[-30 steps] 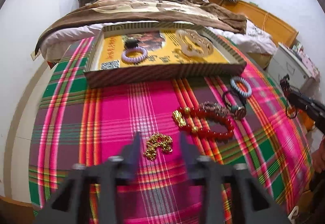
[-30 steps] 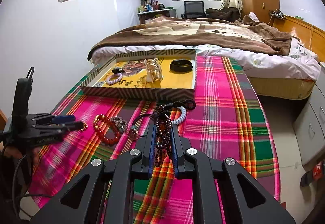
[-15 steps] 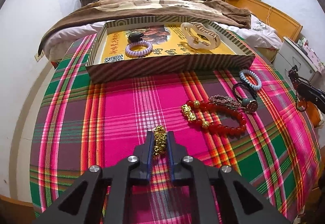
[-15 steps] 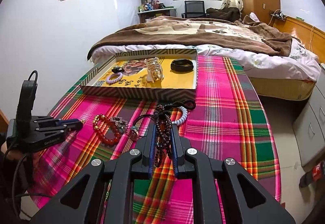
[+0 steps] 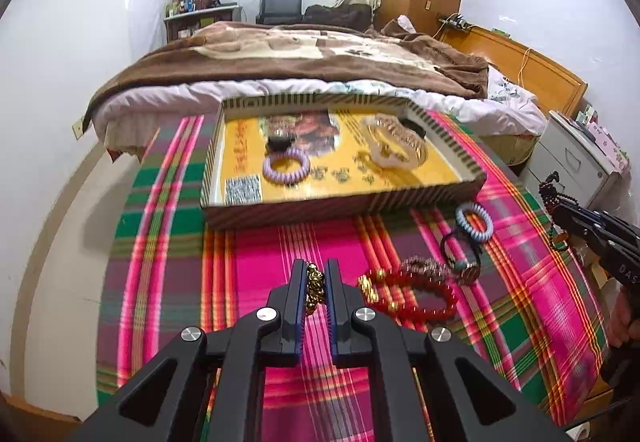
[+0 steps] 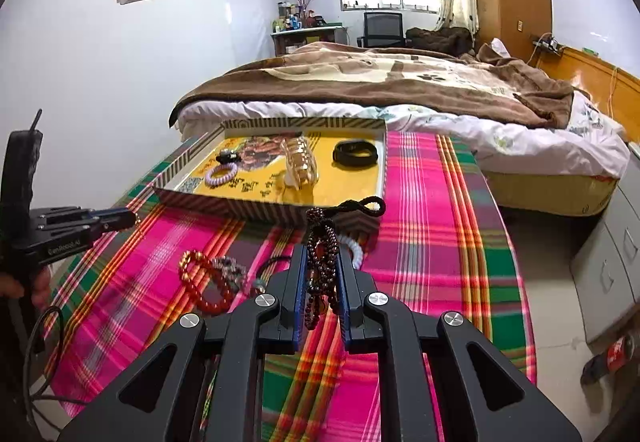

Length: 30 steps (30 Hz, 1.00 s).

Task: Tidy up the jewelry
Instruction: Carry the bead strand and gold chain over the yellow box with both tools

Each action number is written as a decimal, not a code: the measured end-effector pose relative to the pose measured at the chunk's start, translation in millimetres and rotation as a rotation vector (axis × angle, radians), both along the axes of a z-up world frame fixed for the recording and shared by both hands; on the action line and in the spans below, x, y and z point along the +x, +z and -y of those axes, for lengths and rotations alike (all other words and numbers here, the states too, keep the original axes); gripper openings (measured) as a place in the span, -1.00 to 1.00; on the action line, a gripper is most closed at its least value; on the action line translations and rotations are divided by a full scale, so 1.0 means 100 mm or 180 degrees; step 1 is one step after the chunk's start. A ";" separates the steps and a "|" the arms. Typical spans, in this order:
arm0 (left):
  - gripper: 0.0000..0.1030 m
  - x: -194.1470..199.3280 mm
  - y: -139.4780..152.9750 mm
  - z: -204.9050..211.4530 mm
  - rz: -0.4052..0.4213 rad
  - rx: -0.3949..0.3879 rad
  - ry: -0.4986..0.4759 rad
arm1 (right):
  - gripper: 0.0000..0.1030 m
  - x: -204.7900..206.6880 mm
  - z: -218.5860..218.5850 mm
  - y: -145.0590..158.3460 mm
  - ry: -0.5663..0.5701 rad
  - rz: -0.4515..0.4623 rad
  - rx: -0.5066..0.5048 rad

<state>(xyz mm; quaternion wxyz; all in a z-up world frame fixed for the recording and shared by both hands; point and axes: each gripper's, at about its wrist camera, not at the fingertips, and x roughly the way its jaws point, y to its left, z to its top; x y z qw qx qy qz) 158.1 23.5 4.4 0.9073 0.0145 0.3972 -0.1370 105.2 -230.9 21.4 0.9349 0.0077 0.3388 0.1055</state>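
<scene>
My left gripper is shut on a gold chain bracelet, lifted just above the plaid tablecloth. My right gripper is shut on a dark brown bead necklace with a black cord loop. A striped tray with a yellow floor holds a lilac coil band, a small dark piece and a clear bangle set. A black band also lies in the tray. On the cloth lie a red bead bracelet, a brown bead bracelet, a watch and a blue coil band.
A bed with a brown blanket stands right behind the table. A grey drawer cabinet is at the right, beyond the table's edge. The other gripper shows at the left of the right wrist view. A white wall runs along the left.
My left gripper closed on the gold chain bracelet that lay on the cloth and lifted it, and the tray now looks nearer. The right gripper kept still with its necklace.
</scene>
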 end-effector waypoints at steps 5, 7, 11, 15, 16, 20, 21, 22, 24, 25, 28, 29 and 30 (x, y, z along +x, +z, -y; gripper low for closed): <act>-0.83 0.16 0.16 -0.01 0.0086 -0.0034 -0.0010 | -0.73 0.21 0.00 0.10 0.0030 0.0031 0.0020; -0.83 0.22 0.20 -0.02 0.0108 -0.0047 -0.0010 | -0.73 0.31 -0.01 0.13 0.0044 0.0040 0.0005; -0.83 0.48 0.28 -0.05 0.0117 -0.0115 -0.0002 | -0.73 0.56 -0.02 0.12 0.0064 0.0000 -0.0032; -0.83 0.68 0.29 0.01 0.0126 -0.0172 -0.0055 | -0.73 0.86 -0.03 0.03 0.0056 -0.0101 -0.0082; -0.83 0.74 0.29 0.04 0.0119 -0.0196 -0.0073 | -0.73 0.94 -0.03 0.00 0.0061 -0.0132 -0.0079; -0.83 0.93 0.21 0.18 0.0084 -0.0223 -0.0175 | -0.73 1.19 -0.02 -0.12 0.0108 -0.0246 -0.0076; -0.83 0.98 0.17 0.22 0.0068 -0.0231 -0.0194 | -0.73 1.27 -0.03 -0.17 0.0138 -0.0283 -0.0081; -0.83 1.03 0.13 0.27 0.0045 -0.0220 -0.0201 | -0.73 1.32 -0.04 -0.20 0.0145 -0.0304 -0.0094; -0.83 1.12 0.04 0.35 -0.0007 -0.0204 -0.0240 | -0.73 1.43 -0.05 -0.27 0.0175 -0.0367 -0.0103; -0.83 1.14 0.00 0.37 -0.0029 -0.0218 -0.0246 | -0.73 1.48 -0.06 -0.31 0.0183 -0.0398 -0.0116; -0.83 1.23 -0.14 0.45 -0.0133 -0.0254 -0.0271 | -0.73 1.60 -0.09 -0.40 0.0215 -0.0456 -0.0182; -0.83 1.25 -0.18 0.47 -0.0160 -0.0262 -0.0278 | -0.73 1.63 -0.10 -0.43 0.0221 -0.0473 -0.0192; -0.83 1.27 -0.22 0.48 -0.0178 -0.0262 -0.0289 | -0.73 1.66 -0.11 -0.45 0.0225 -0.0491 -0.0205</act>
